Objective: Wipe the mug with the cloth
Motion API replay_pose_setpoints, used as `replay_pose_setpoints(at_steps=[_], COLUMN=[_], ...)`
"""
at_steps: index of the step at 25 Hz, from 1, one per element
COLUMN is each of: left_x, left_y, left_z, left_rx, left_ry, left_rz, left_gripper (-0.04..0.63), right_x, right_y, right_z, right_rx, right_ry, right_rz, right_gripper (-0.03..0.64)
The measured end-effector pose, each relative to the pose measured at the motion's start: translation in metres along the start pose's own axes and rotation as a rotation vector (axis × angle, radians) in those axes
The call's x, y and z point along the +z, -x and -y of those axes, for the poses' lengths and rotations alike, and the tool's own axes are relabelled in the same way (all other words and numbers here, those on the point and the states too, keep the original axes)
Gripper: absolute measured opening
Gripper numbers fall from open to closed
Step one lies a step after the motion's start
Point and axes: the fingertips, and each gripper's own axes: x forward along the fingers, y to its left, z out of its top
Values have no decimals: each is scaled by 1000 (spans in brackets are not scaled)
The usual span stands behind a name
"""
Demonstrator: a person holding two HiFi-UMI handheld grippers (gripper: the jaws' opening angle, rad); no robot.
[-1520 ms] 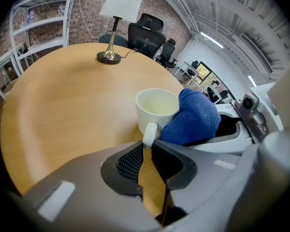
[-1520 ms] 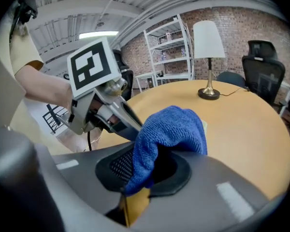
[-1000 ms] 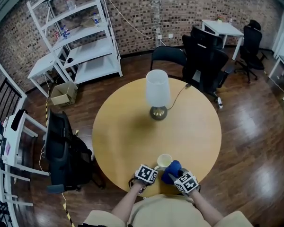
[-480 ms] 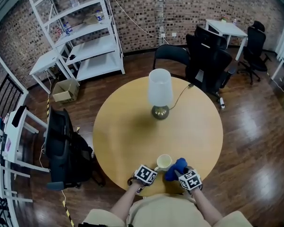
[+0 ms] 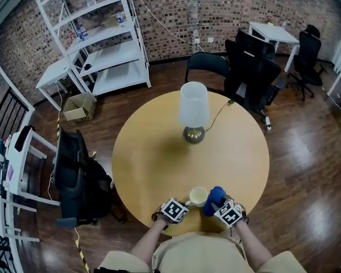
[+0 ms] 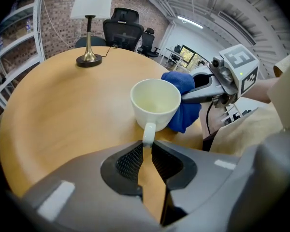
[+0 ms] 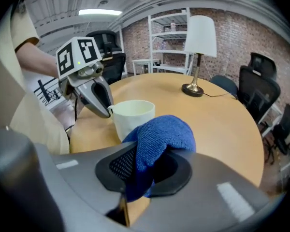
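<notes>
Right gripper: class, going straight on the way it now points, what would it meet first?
Most likely the cream ceramic mug, directly beyond the blue microfibre cloth it grips; their gap is hard to judge.

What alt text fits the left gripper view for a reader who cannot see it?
The left gripper has its jaws closed on the handle of a cream mug on a round wooden table. The right gripper holds a blue cloth against the mug.

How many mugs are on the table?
1. The mug stands at the table's near edge, its handle in the left gripper's jaws, the right gripper's cloth close beside it. No other shows.
</notes>
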Motion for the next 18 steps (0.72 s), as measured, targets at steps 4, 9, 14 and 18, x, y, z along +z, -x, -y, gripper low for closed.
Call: replay_pose_setpoints(at_steps=[4, 9, 14, 18], left_x=[-3, -3, 6, 9], left_y=[-5, 0, 4, 4], left_z=[-5, -10, -15, -18], left_rx=[6, 27, 61, 79], left_ry=[-70, -149, -184, -203], left_rz=[-15, -45, -41, -42], left_gripper=[52, 51, 51, 51], right_x=[3, 8, 12, 13], right_y=[-1, -6, -7, -9], right_z=[4, 11, 11, 6], right_rx=[13, 31, 104, 178], right_ry=[142, 204, 294, 372], right_rz=[-50, -67, -72, -83], right_gripper=[57, 58, 57, 58])
